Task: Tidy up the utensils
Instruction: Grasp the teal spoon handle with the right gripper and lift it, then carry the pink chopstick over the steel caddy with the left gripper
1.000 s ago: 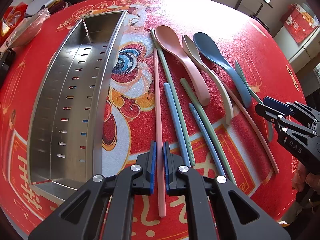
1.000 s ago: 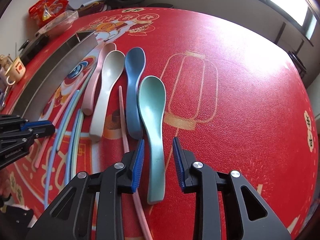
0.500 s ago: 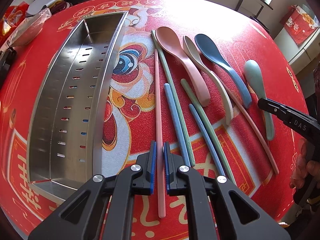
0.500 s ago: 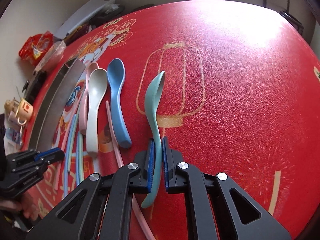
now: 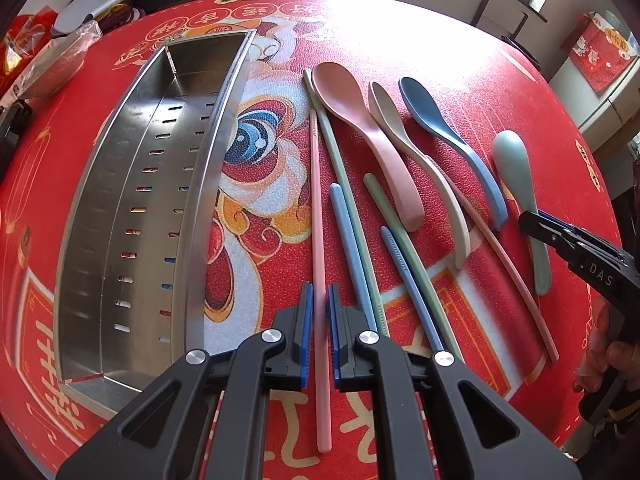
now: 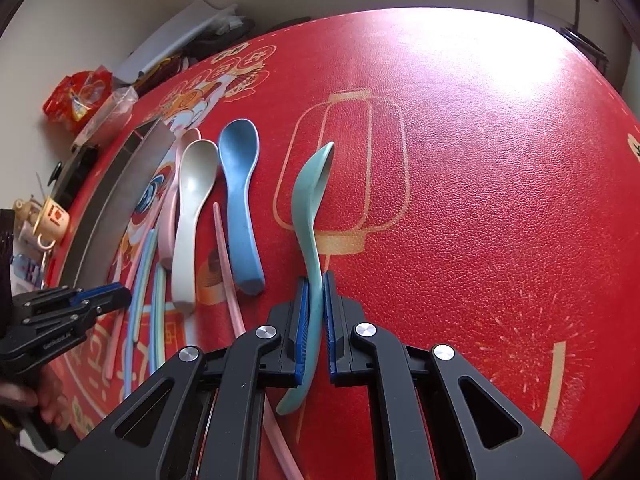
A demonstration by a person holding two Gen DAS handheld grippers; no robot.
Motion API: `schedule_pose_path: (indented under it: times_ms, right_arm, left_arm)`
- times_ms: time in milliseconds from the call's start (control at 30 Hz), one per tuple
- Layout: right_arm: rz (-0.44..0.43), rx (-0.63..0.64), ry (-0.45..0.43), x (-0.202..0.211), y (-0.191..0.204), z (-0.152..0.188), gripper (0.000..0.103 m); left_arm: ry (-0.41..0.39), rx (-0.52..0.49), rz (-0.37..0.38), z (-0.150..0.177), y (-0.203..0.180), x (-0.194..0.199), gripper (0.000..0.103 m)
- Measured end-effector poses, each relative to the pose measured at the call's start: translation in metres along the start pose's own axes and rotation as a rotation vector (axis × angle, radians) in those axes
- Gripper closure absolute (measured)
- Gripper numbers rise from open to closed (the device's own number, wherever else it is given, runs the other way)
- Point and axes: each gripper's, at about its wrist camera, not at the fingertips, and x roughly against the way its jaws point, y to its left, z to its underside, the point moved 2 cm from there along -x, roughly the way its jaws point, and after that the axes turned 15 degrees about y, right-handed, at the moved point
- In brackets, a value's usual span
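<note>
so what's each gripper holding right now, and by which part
The right gripper holds the teal spoon by its handle, turned on edge. The left gripper clamps the pink chopstick near its lower end.

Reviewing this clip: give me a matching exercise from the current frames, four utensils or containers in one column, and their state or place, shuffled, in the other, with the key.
Things:
1. teal spoon
2. pink chopstick
3. steel tray
4. dark blue spoon

States or places:
A. lying flat on the red cloth, between the cream spoon and the held spoon
B. nothing visible inside it, left of all the utensils
C. clamped by its handle in the right tongs, bowl turned on edge
D. running between the fingers of the left tongs

Pairs: 1-C, 2-D, 3-B, 4-A
</note>
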Motion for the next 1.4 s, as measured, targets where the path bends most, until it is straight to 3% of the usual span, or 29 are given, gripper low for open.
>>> schedule_pose_path:
  times_ms: [400,600,867,1033,1267,1400]
  right_arm:
    - [0.004,0.023,-0.026,0.001,-0.001,0.003,0.096]
    - [-0.058,0.006,-0.027,0.002,-0.010,0.003,0.096]
    - [-0.050,-0.029,-0.032,0.002,-0.008,0.004,0.096]
    - [-0.076,-0.084,-0.014,0.002,-0.011,0.001,0.096]
    - [-0.123,-0.229,0.013,0.003,-0.015,0.002,0.096]
    - [-0.119,-0.247,0.001,0.011,-0.006,0.005,0.096]
  left_arm:
    - [-0.020,-0.061,-0.092,-0.015,-0.014,-0.002,0.096]
    - [-0.014,-0.012,-0.017,-0.002,-0.005,0.004,0.097]
    - [-0.098,0.028,0.048,0.009,0.019,0.045,0.097]
    - [-0.150,0.025,0.051,0.013,0.032,0.070,0.097]
    - [-0.170,0.048,0.070,0.010,0.071,0.085,0.097]
    - [-0.169,0.059,0.071,0.004,0.094,0.085,0.097]
